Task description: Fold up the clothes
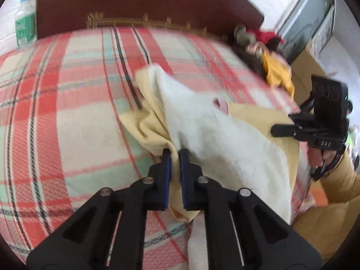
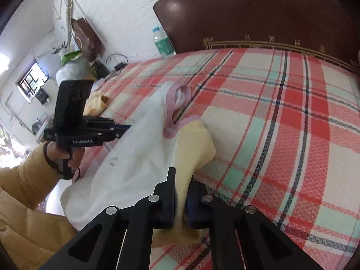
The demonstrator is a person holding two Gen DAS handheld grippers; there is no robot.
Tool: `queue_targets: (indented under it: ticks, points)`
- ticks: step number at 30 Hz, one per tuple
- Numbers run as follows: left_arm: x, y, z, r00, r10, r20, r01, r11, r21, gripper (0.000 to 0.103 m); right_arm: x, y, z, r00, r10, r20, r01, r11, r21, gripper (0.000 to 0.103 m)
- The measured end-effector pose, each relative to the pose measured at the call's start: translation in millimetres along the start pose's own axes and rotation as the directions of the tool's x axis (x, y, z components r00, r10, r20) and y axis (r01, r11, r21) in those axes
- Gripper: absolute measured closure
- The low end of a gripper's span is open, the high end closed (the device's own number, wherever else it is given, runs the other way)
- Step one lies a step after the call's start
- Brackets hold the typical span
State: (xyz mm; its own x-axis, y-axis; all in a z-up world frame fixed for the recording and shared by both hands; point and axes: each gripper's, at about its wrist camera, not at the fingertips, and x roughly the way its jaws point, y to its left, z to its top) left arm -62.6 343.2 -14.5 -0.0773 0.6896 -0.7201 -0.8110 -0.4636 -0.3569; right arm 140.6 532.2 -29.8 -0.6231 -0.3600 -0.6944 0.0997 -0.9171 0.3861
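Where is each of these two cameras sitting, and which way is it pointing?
Left wrist: rides the left tool, facing the dark wooden headboard; its fingers pinch the white-and-yellow garment; the right tool shows.
Right wrist: rides the right tool, facing the headboard too; its fingers pinch yellow cloth; the left tool, hand and tan sleeve show.
Shared: garment, red plaid bedspread, headboard, plastic bottle.

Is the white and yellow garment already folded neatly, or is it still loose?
Still loose: the garment lies rumpled on the plaid bed cover, each claw, left and right, pinching yellow cloth.
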Motion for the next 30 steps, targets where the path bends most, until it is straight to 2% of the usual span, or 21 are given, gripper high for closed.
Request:
queue_targets:
  ticks: [3, 6, 8, 10, 11, 12, 13, 14, 15, 16, 19, 23, 24, 25, 26, 27, 30]
  points:
    - [-25, 6, 25, 0.995, 0.008, 0.098, -0.005, 1.000, -0.023, 0.096, -32, -6, 21, 0.994, -0.040, 0.105, 0.037, 0.999, 0.024, 0.097]
    - [-44, 13, 48, 0.984, 0.062, 0.166, -0.058, 0.998, -0.029, 0.096, -63, -17, 44, 0.973, -0.126, 0.192, 0.123, 0.992, 0.031, 0.097]
    - [-46, 16, 56, 0.981, 0.090, 0.173, -0.085, 0.996, -0.034, 0.096, -74, -30, 58, 0.956, -0.195, 0.218, 0.188, 0.981, 0.053, 0.097]
    - [-37, 18, 54, 0.990, 0.055, 0.130, -0.052, 0.998, -0.028, 0.095, -82, -46, 66, 0.934, -0.271, 0.233, 0.259, 0.962, 0.080, 0.097]
    - [-30, 19, 52, 0.994, 0.039, 0.101, -0.037, 0.999, -0.026, 0.094, -83, -55, 67, 0.930, -0.294, 0.220, 0.279, 0.956, 0.096, 0.097]
    - [-22, 19, 47, 0.997, 0.033, 0.066, -0.031, 0.999, -0.021, 0.085, -77, -64, 63, 0.932, -0.308, 0.192, 0.292, 0.950, 0.108, 0.097]
    - [-11, 18, 41, 0.999, 0.028, 0.028, -0.028, 1.000, -0.010, 0.062, -72, -73, 59, 0.932, -0.323, 0.163, 0.306, 0.944, 0.120, 0.097]
    - [-3, 16, 35, 1.000, 0.026, -0.002, -0.026, 1.000, -0.004, 0.051, -67, -82, 56, 0.932, -0.337, 0.135, 0.320, 0.938, 0.132, 0.097]
    - [4, 14, 29, 0.999, 0.025, -0.023, -0.026, 1.000, -0.003, 0.034, -62, -91, 52, 0.931, -0.350, 0.106, 0.334, 0.932, 0.143, 0.097]
    - [11, 12, 24, 0.999, 0.019, -0.045, -0.020, 1.000, 0.000, 0.026, -57, -100, 49, 0.929, -0.362, 0.077, 0.348, 0.925, 0.153, 0.095]
    - [25, 9, 14, 0.996, 0.003, -0.094, -0.004, 1.000, -0.009, 0.026, -42, -125, 37, 0.921, -0.390, -0.006, 0.385, 0.905, 0.182, 0.094]
    - [43, 2, 4, 0.988, 0.005, -0.152, -0.004, 1.000, 0.002, 0.026, -41, -131, 29, 0.942, -0.335, -0.002, 0.328, 0.923, 0.203, 0.093]
    - [46, -4, 2, 0.988, 0.033, -0.149, -0.029, 0.999, 0.029, 0.033, -42, -131, 29, 0.947, -0.322, 0.007, 0.313, 0.928, 0.204, 0.093]
    - [48, -10, 1, 0.988, 0.066, -0.140, -0.057, 0.996, 0.066, 0.061, -43, -131, 29, 0.951, -0.309, 0.016, 0.299, 0.932, 0.204, 0.093]
    - [50, -14, 1, 0.987, 0.070, -0.143, -0.059, 0.995, 0.083, 0.082, -44, -131, 29, 0.955, -0.295, 0.025, 0.284, 0.937, 0.205, 0.093]
    - [52, -13, 4, 0.987, 0.051, -0.150, -0.042, 0.997, 0.065, 0.096, -45, -131, 30, 0.958, -0.283, 0.037, 0.270, 0.941, 0.203, 0.094]
    - [42, -10, 20, 0.994, 0.072, -0.080, -0.069, 0.997, 0.034, 0.097, -51, -122, 47, 0.957, -0.275, 0.093, 0.257, 0.951, 0.173, 0.094]
